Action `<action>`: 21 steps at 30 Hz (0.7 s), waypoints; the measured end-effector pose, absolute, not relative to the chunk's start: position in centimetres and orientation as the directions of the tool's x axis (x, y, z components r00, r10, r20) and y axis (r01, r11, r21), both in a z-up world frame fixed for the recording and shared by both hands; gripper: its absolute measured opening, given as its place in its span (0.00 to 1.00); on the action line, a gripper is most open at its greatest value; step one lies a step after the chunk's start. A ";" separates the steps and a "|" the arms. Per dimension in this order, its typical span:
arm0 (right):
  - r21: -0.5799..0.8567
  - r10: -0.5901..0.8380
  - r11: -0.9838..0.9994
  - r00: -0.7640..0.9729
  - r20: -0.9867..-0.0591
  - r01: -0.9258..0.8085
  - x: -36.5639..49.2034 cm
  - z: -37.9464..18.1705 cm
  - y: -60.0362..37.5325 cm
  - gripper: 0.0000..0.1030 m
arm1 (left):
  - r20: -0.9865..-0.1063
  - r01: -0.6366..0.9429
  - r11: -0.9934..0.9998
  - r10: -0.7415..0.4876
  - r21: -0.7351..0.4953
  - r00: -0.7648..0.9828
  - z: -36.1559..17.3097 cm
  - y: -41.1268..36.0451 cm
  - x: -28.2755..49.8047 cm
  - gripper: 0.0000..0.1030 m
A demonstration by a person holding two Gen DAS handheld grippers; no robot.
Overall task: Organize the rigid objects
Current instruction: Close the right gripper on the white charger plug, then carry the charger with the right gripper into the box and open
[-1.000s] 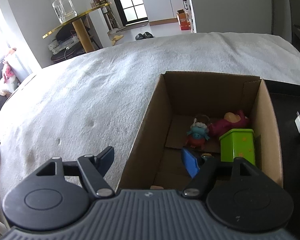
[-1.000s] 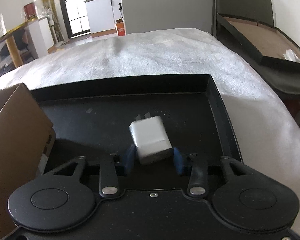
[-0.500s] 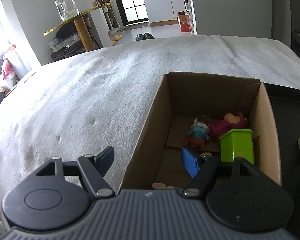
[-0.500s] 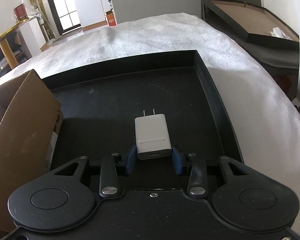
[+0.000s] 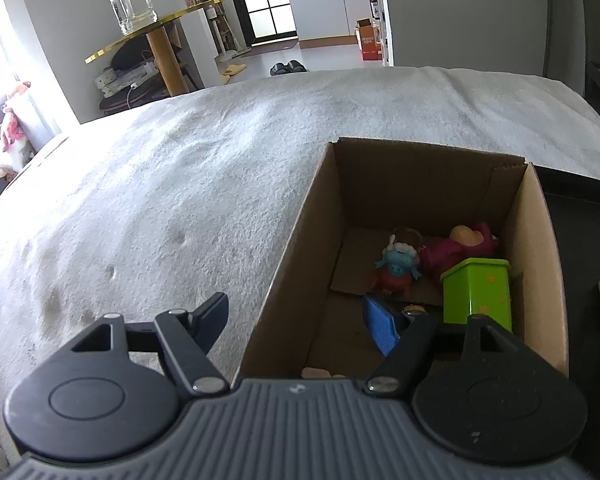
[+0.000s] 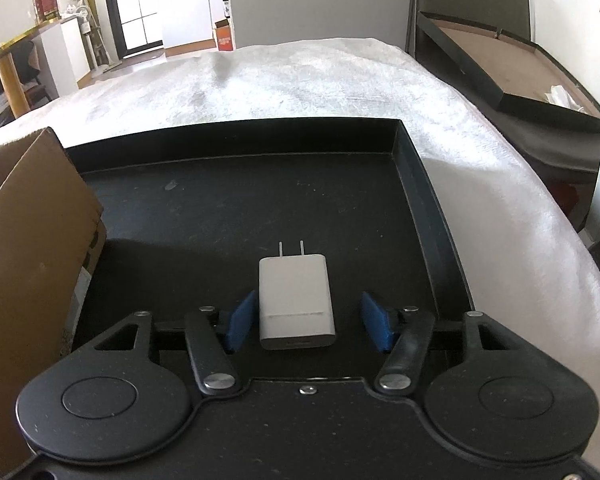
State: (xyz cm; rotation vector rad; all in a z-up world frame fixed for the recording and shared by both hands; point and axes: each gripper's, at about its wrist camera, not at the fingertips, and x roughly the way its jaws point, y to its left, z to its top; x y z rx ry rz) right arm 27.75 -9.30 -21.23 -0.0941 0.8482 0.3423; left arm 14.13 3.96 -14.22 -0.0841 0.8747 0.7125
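Change of state: one second ago the right gripper (image 6: 308,322) was clamped on the white charger (image 6: 296,300), which was tilted between the pads. The jaws have since parted. The charger now lies flat on the black tray (image 6: 412,184), prongs pointing away from the gripper, with a gap on each side between it and the blue fingers (image 6: 242,320). Judgement: the charger has been placed, and this item's transfer is complete or nearly so; the right gripper is free for the next object.

Containers, left to right, with the cardboard box (image 5: 300,240) as landmark:

1. Left of the box: only the white blanket (image 5: 160,184). The left gripper (image 5: 300,320) has held its position over the box's near left wall. Its jaws are spread wide and empty, one finger outside the box and one inside.
2. Inside the box: a blue figure (image 5: 398,266) near the middle, a magenta toy (image 5: 456,246) behind it toward the far right corner, and a green block (image 5: 478,294) against the right wall. A small pale item at the near edge of the box floor cannot be identified.
3. Right of the box: the black tray, touching or just beside the box's right wall. It holds the charger alone, in its near half.
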 end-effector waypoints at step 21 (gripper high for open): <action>0.121 0.328 0.930 0.638 -0.697 -0.346 26.3 -16.3 -9.9 0.35 | -0.716 -0.622 0.766 0.525 0.162 0.460 -13.3 5.1 12.6 0.70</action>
